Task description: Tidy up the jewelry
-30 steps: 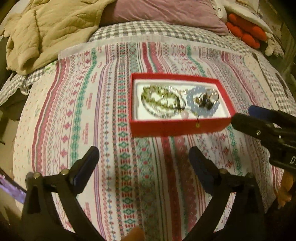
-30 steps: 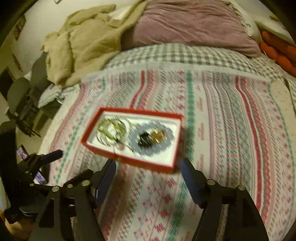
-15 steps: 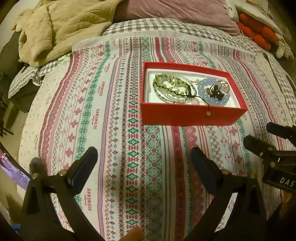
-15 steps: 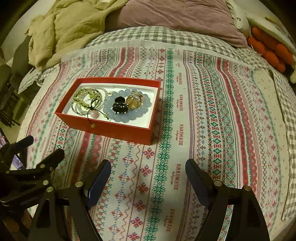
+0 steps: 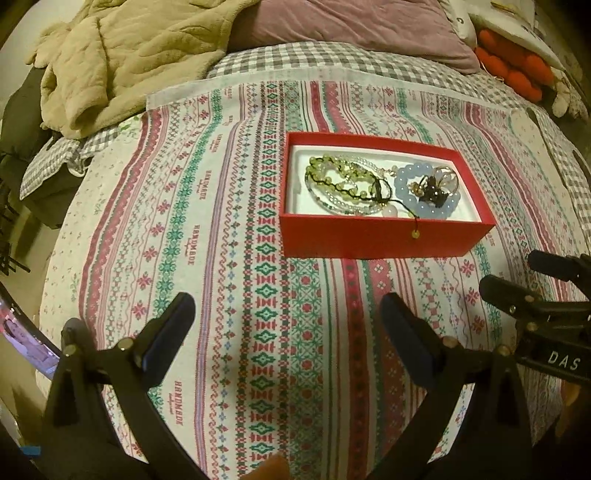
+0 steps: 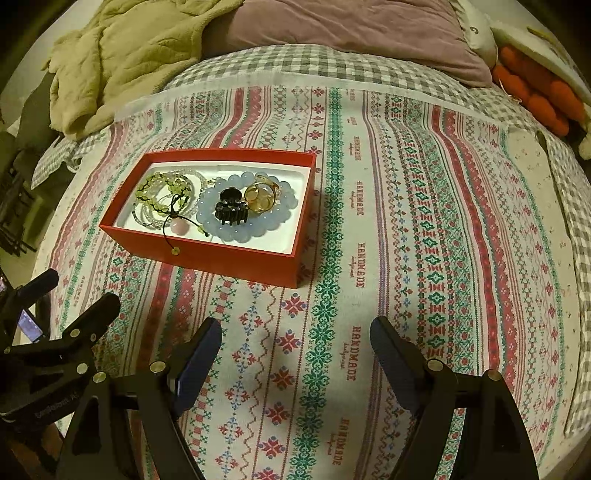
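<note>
A red box (image 5: 369, 238) (image 6: 236, 258) with a white lining sits on the patterned bedspread. Inside lie green bead bracelets (image 5: 340, 177) (image 6: 162, 192), a pale blue bead bracelet (image 5: 428, 212) (image 6: 255, 229), a black hair claw (image 6: 231, 210), a gold ring (image 6: 262, 195) and a pink bead on a black cord (image 6: 179, 225). A small gold bead (image 5: 416, 233) hangs over the front wall. My left gripper (image 5: 288, 325) is open and empty, well short of the box. My right gripper (image 6: 295, 343) is open and empty, nearer than the box and to its right.
A beige blanket (image 5: 122, 55) is heaped at the far left, a mauve pillow (image 5: 351, 22) at the head of the bed, and orange plush items (image 5: 513, 70) at the far right. The bed's left edge drops off near a dark chair (image 6: 22, 199).
Both grippers have pulled back from the box and lifted, so the box sits farther away. Both stay open and empty. The box's contents have not moved.
</note>
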